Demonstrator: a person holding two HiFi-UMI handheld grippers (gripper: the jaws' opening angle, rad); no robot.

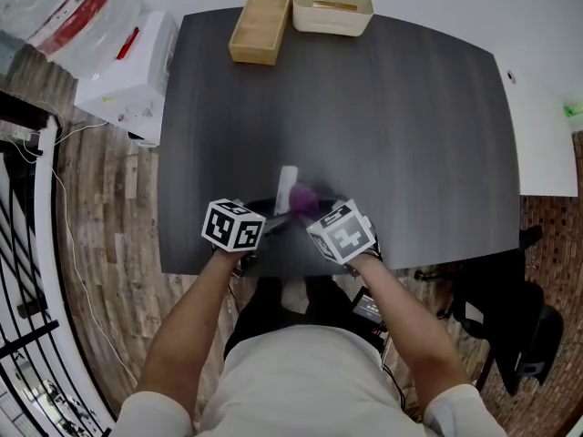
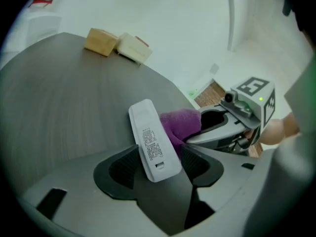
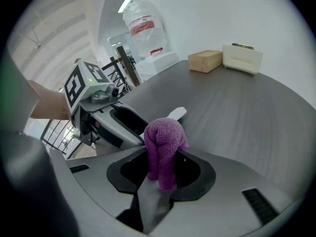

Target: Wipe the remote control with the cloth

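The white remote control (image 2: pixel 150 139) sits between the jaws of my left gripper (image 2: pixel 158 164), which is shut on its lower end. It is tilted off the dark table (image 1: pixel 383 135), with its printed back label toward the camera. A purple cloth (image 3: pixel 163 142) is bunched in my right gripper (image 3: pixel 160 169), which is shut on it. The cloth (image 2: pixel 182 125) touches the remote's right edge. From the head view, both grippers meet near the table's front edge, with the remote (image 1: pixel 286 188) and cloth (image 1: pixel 303 200) just beyond the marker cubes.
A wooden box (image 1: pixel 260 27) and a cream tray (image 1: pixel 332 9) stand at the table's far edge. A white appliance (image 1: pixel 127 71) sits off the left side. To the right are a white table (image 1: pixel 547 144) and a black chair (image 1: pixel 510 317).
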